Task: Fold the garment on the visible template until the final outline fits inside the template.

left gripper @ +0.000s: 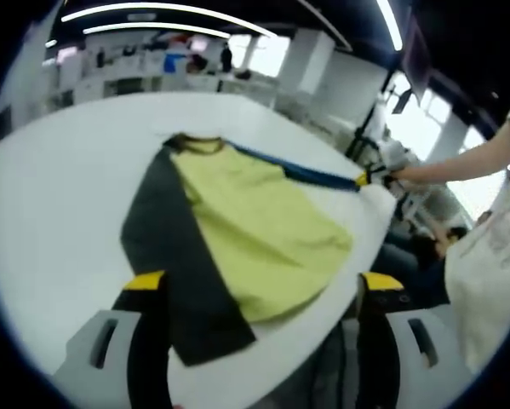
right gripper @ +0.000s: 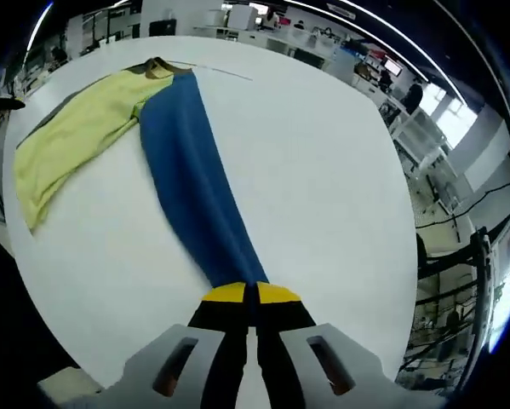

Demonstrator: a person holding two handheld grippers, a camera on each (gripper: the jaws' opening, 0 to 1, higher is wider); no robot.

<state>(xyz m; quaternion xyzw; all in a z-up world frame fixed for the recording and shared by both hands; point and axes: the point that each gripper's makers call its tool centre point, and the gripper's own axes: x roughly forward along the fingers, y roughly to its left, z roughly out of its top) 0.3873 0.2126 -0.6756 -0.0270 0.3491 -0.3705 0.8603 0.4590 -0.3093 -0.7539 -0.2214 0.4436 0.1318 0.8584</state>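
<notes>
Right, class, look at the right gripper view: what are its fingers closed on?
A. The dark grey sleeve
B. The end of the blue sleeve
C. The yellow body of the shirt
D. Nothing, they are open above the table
B: in the right gripper view the right gripper has its yellow-tipped fingers shut together on the end of the blue sleeve, which stretches from them back to the yellow body.

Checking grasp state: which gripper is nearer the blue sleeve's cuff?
Right. The right gripper is shut on the blue sleeve at its cuff. The left gripper is open, across the garment by the dark sleeve.
</notes>
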